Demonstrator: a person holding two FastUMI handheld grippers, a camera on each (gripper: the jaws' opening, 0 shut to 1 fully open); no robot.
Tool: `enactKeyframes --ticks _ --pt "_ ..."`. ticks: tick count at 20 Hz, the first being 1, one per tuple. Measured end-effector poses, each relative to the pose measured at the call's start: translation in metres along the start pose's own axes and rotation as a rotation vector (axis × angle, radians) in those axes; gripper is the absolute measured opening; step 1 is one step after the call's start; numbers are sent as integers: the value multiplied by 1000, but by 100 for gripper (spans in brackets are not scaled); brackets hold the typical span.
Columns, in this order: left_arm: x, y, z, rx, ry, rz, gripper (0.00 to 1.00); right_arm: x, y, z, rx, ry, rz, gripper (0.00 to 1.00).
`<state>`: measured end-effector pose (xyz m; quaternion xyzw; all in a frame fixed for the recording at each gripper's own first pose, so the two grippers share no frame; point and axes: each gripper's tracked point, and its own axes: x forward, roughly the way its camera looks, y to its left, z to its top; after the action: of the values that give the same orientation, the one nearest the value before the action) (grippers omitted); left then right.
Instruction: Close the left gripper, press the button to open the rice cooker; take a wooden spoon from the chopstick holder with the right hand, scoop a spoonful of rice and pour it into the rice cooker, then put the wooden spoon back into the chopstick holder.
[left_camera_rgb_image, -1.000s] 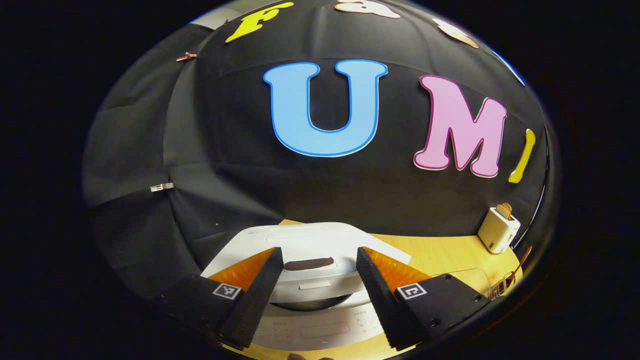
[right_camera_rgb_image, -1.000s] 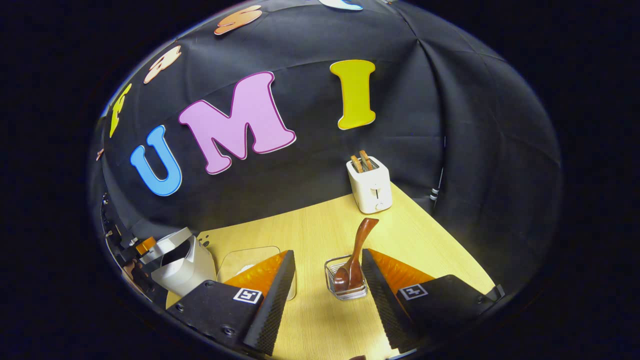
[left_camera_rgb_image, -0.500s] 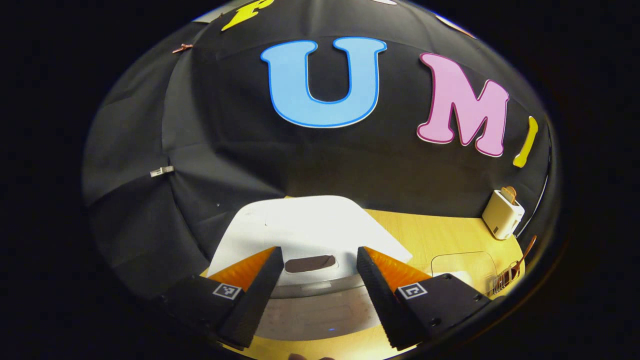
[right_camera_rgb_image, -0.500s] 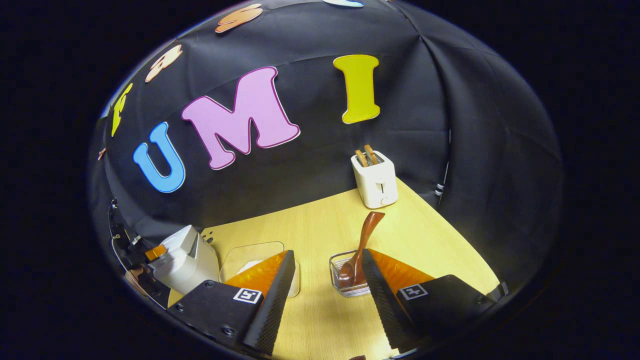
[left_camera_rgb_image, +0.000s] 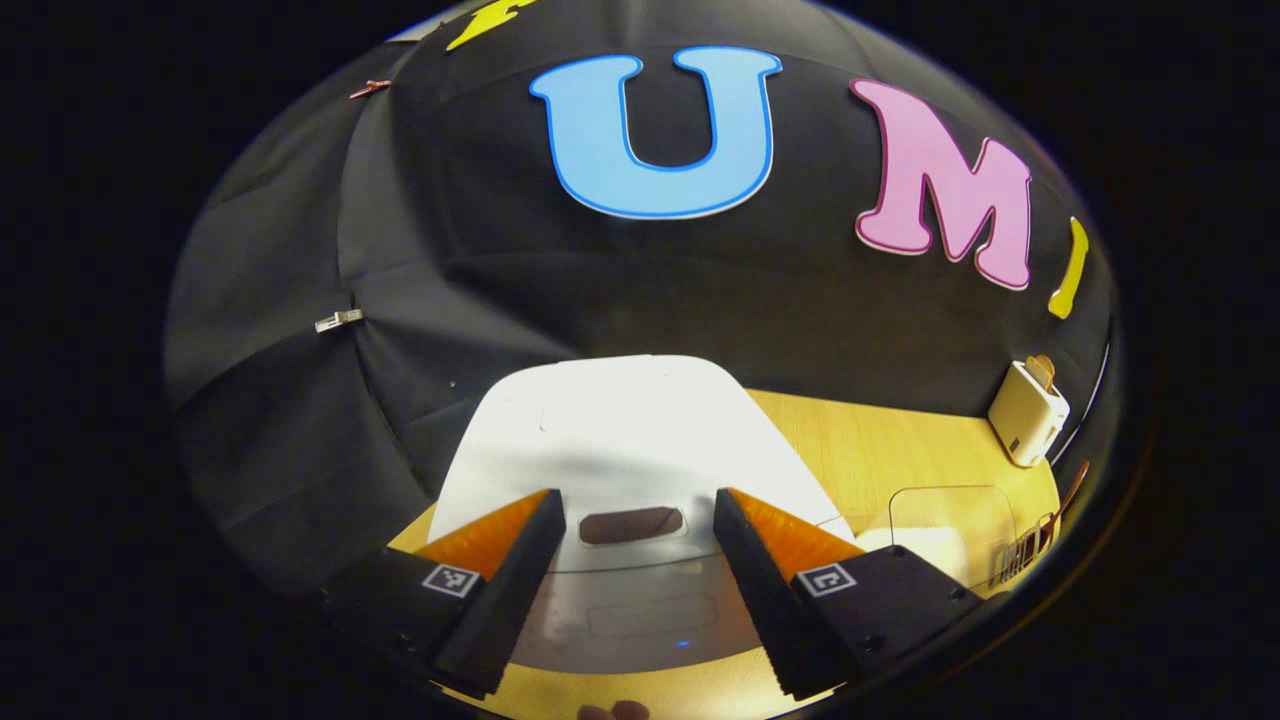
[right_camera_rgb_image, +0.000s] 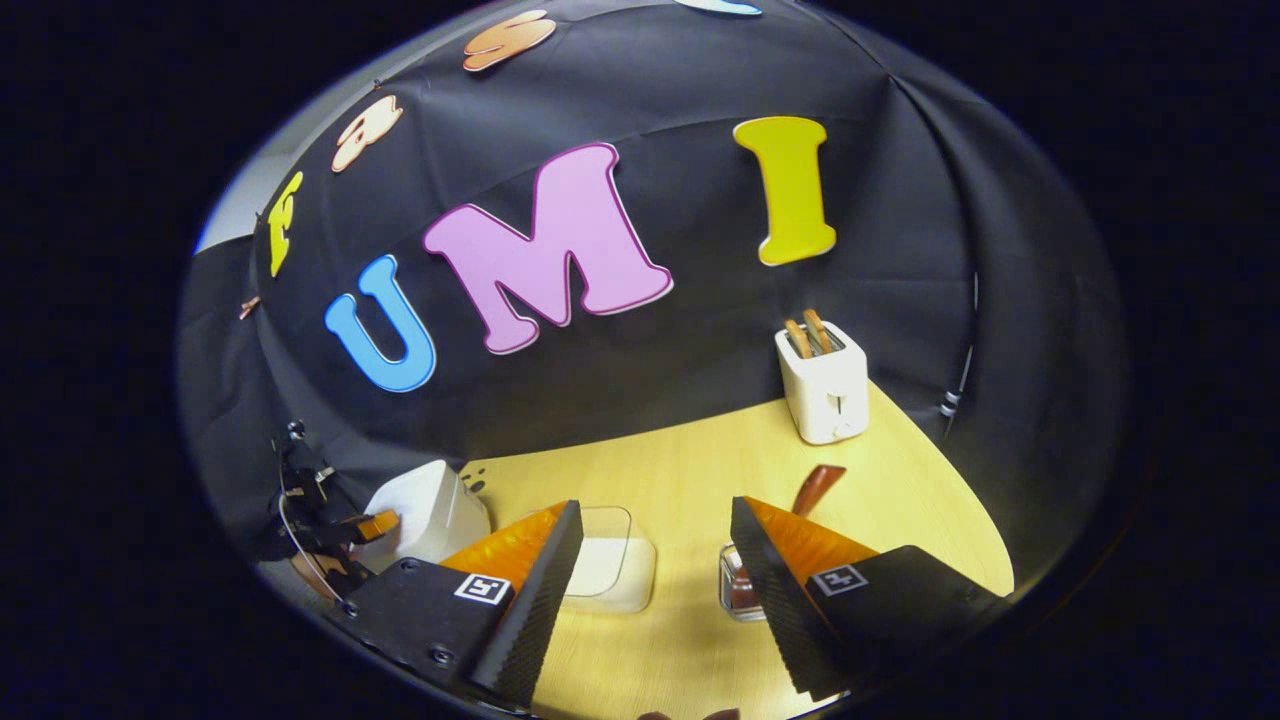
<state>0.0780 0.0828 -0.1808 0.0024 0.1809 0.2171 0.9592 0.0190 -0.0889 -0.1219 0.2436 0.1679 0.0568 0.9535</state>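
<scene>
both tongs, left and right, gape wide, empty; rice cooker lid down.

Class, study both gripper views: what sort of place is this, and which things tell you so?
Probably a mock kitchen counter set up in a cloth-walled booth: a white rice cooker, a toaster with bread in its slots, and a wooden spoon in a holder stand on a wooden table.

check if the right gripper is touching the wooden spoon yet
Apart. In the right gripper view the open right gripper has the wooden spoon standing in its chopstick holder beyond the fingers, untouched.
</scene>
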Motion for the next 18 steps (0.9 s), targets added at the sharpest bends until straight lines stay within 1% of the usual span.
enactKeyframes --ticks 1,3,4,5,6,8,10,11,12,14,16,17,18 --pt "0 0 -2 -12 2 -2 100 0 10 19 0 -52 41 94" --pt "1 -1 -1 -29 6 -15 100 -7 23 63 -47 -202 88 96" --pt "1 -1 -1 -19 16 -17 100 -10 24 83 -88 -276 92 97" --pt "1 -1 0 -19 20 -14 100 -12 21 96 -129 -313 88 97" --pt "3 -1 -1 -15 27 -12 100 -11 19 98 -161 -320 79 98" --pt "3 -2 2 -13 35 1 100 -2 10 88 -191 -292 51 98" --pt "2 -2 5 -17 37 13 99 1 9 86 -198 -279 55 98" --pt "-1 -5 8 -21 26 7 98 2 8 87 -217 -283 52 98" --pt "-4 -9 12 -31 3 -5 99 1 6 85 -242 -278 46 98" --pt "-19 -20 28 -68 -57 -55 96 2 8 81 -280 -261 49 98" --pt "-36 -31 48 -98 -124 -103 95 2 11 78 -309 -246 50 98" --pt "-46 -37 57 -114 -152 -125 96 3 12 77 -322 -241 49 100" --pt "-57 -41 66 -131 -179 -150 95 4 16 75 -335 -235 51 98"
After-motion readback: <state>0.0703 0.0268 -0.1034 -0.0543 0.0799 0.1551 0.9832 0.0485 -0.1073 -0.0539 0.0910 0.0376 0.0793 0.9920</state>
